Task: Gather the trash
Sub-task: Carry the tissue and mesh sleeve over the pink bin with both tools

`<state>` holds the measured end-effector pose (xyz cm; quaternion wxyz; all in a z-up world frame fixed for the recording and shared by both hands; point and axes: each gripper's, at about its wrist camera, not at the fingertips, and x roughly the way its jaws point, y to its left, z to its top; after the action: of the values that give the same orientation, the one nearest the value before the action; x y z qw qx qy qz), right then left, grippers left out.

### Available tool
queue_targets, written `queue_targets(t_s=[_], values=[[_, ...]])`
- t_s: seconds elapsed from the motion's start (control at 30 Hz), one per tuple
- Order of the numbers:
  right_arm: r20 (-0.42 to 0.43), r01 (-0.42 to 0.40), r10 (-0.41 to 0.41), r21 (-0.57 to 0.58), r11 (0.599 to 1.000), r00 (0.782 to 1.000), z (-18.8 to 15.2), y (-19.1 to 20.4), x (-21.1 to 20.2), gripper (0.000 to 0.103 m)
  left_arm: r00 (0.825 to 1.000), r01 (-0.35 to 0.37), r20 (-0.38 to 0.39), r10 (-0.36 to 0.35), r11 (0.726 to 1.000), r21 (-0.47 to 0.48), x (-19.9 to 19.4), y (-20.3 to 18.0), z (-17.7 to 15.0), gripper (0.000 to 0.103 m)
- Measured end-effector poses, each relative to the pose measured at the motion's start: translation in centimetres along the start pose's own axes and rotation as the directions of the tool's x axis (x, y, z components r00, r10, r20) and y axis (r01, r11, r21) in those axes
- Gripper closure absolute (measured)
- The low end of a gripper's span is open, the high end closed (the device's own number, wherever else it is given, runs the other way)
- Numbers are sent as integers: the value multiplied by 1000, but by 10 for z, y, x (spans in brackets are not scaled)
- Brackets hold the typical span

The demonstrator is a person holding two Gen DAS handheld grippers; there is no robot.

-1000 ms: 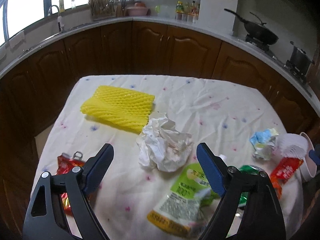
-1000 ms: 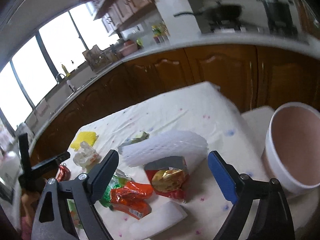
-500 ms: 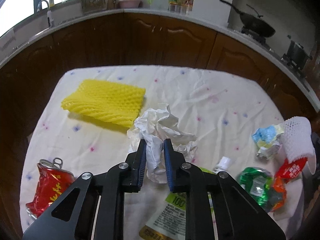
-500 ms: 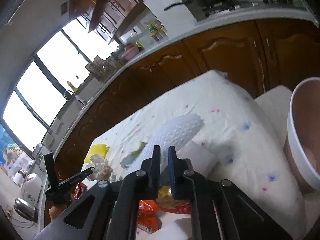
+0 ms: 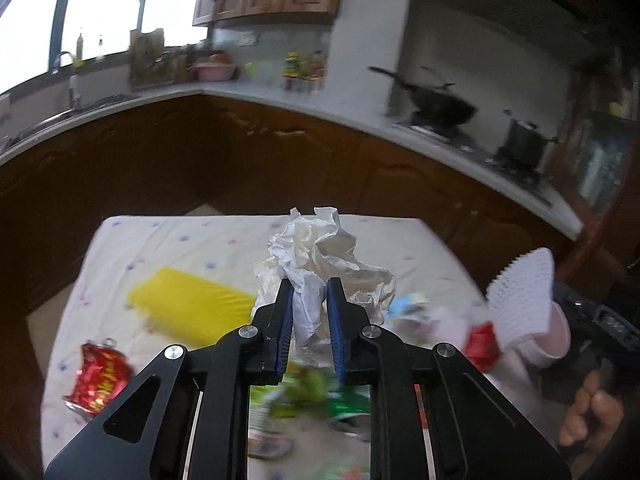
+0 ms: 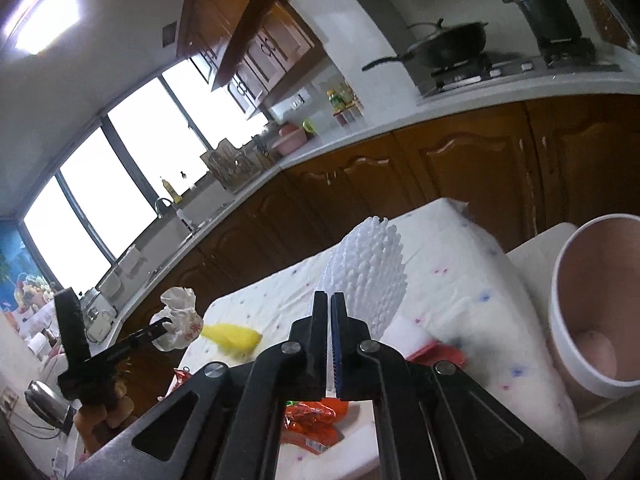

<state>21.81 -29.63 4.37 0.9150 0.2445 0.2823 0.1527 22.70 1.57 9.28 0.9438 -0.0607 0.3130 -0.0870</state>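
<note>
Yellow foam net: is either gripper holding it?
No. The yellow net lies on the table; the left gripper holds crumpled paper, the right gripper white foam net.

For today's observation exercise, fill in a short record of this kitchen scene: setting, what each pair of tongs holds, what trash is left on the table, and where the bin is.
setting: cloth-covered table in a kitchen with wooden cabinets
left tongs: shut on crumpled white paper, lifted off the table
right tongs: shut on white foam net, raised
trash left: yellow foam net, crushed red can, green and red wrappers, blurred
bin: pink bin with white rim, at the table's right side
</note>
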Motion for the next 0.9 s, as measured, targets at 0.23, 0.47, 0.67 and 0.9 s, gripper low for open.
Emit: queue_targets(t_s=[0.23,0.47,0.67,0.9], values=[[54,38,-39,6,999,998,3,-19,-44,102,994,109,-12,-109,991,72,-2,-66,-5,88],[99,110,-112,32,993,989,5,-49,-84,102,976,215,-54,-210,968,129,6,-132,-17,88],[122,177,-184,67,982,975,7,-80,-108,102,954,297,-98,-284,943,154,19,-177,-24,88],[138,240,-251,87,967,958,10,-109,-124,102,926,372,-144,-350,911,177,37,-227,-28,88]])
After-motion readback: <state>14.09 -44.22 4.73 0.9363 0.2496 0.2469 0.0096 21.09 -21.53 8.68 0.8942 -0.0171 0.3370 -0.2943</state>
